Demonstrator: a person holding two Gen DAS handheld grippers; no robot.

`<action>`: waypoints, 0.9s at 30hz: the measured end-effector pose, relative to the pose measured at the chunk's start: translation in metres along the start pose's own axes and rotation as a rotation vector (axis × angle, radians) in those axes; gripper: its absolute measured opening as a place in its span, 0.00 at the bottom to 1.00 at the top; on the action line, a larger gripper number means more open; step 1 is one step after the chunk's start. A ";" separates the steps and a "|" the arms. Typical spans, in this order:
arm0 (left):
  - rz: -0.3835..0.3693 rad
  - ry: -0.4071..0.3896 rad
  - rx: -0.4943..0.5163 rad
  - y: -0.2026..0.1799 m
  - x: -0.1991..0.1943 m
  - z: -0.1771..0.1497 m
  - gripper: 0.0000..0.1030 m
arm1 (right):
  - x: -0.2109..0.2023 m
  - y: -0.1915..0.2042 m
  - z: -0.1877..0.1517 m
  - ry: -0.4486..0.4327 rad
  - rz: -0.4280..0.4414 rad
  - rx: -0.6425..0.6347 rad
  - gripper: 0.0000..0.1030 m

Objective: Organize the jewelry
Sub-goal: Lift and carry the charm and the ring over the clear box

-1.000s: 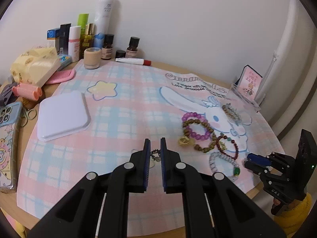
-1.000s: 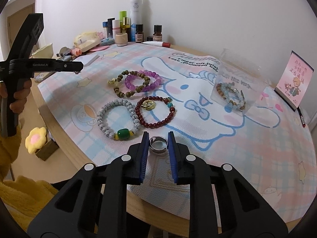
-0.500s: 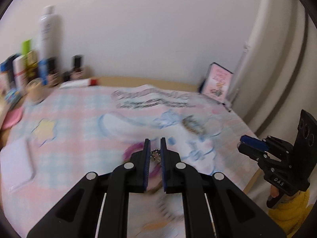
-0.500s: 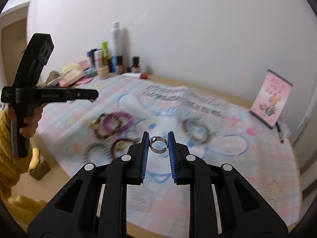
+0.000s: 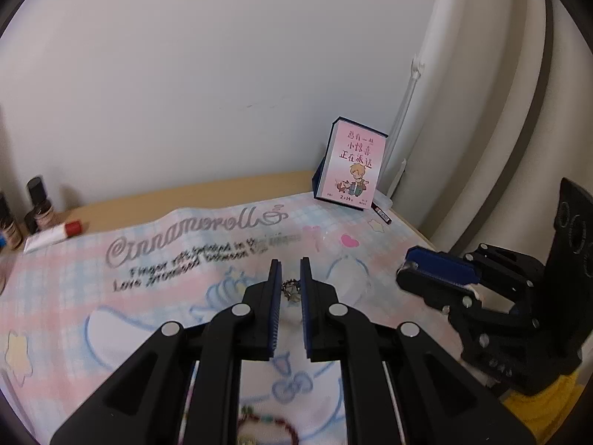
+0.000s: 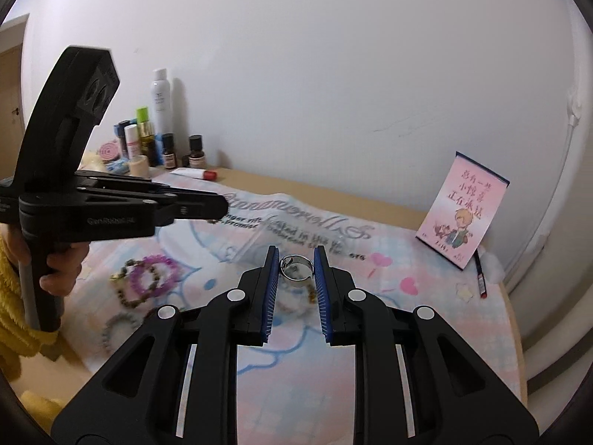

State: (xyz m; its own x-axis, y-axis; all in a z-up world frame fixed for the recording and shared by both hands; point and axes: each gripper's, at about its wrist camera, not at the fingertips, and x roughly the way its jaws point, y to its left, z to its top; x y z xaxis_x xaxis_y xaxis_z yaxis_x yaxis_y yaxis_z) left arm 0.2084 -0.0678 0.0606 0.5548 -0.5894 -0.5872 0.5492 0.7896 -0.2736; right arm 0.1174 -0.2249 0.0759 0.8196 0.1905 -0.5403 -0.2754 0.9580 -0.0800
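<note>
Left gripper (image 5: pixel 287 283) is raised above the mat with its jaws nearly closed, pinching a small chain charm (image 5: pixel 290 291), while the right gripper (image 6: pixel 296 267), also raised, clamps a silver ring (image 6: pixel 295 267) between its blue pads, each tool held in one hand.

Each camera looks forward along its own hand-held gripper, raised above the worktop (image 5: pixel 237 189) and facing the rear wall. Both views share the printed mat (image 5: pixel 148 259) and pink card (image 5: pixel 352 167). Each view shows the other hand-held gripper alongside.
</note>
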 end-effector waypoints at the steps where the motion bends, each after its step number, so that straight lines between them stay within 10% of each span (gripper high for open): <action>1: -0.003 0.011 -0.002 -0.002 0.007 0.004 0.10 | 0.004 -0.002 0.001 0.003 -0.008 -0.002 0.18; 27: 0.025 0.109 0.051 -0.009 0.068 0.014 0.10 | 0.052 -0.018 -0.012 0.091 0.031 0.036 0.18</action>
State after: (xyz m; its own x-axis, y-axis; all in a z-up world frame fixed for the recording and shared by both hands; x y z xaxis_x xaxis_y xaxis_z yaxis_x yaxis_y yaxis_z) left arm 0.2495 -0.1173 0.0338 0.4989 -0.5453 -0.6736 0.5688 0.7925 -0.2202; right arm 0.1584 -0.2349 0.0391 0.7617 0.2014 -0.6158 -0.2803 0.9593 -0.0330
